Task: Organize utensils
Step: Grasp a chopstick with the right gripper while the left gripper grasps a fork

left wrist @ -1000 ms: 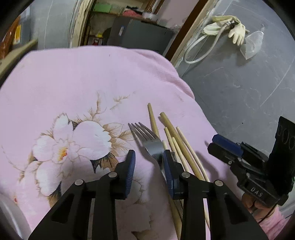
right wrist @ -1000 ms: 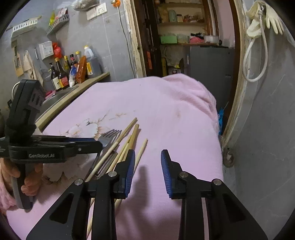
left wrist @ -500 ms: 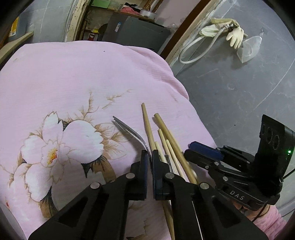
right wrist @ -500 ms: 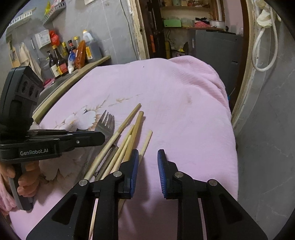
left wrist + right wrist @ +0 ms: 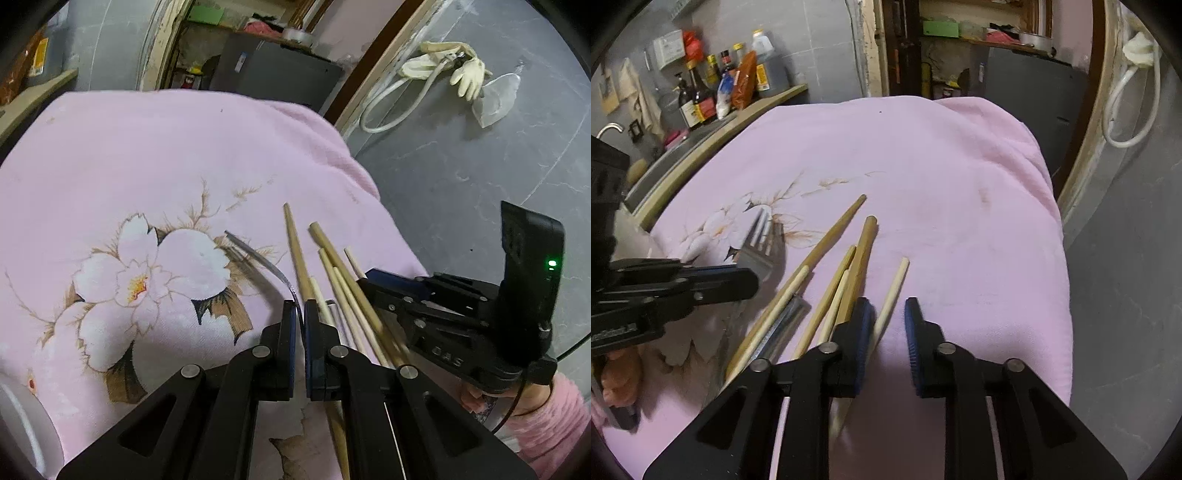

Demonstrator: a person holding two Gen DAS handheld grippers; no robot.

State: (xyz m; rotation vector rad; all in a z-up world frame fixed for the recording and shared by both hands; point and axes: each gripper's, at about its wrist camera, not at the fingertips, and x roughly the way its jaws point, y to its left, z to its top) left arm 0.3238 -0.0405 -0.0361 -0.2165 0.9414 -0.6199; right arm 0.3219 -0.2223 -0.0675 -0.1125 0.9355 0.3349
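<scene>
A metal fork (image 5: 255, 254) stands on edge over the pink flowered cloth (image 5: 147, 155), its neck pinched in my left gripper (image 5: 300, 306), which is shut on it. Its tines (image 5: 761, 232) show beside the left gripper (image 5: 750, 280) in the right wrist view. Several wooden chopsticks (image 5: 332, 266) lie fanned just right of the fork. My right gripper (image 5: 888, 306) hangs low over them with its jaws closing. A pale chopstick (image 5: 895, 280) runs between the pads, close to the left one, with a gap still showing. From the left wrist view the right gripper (image 5: 369, 277) reaches in from the right.
The cloth drops off at its right edge (image 5: 1056, 258) to grey tiles. Bottles (image 5: 713, 92) stand on a counter at the back left. A dark cabinet (image 5: 277, 77) sits behind, and a hose with gloves (image 5: 458, 70) hangs on the wall. A white rim (image 5: 18, 424) shows at lower left.
My left jaws shut on the fork's neck and the fork turned onto its edge. The right gripper came lower over the chopsticks while its jaws narrowed.
</scene>
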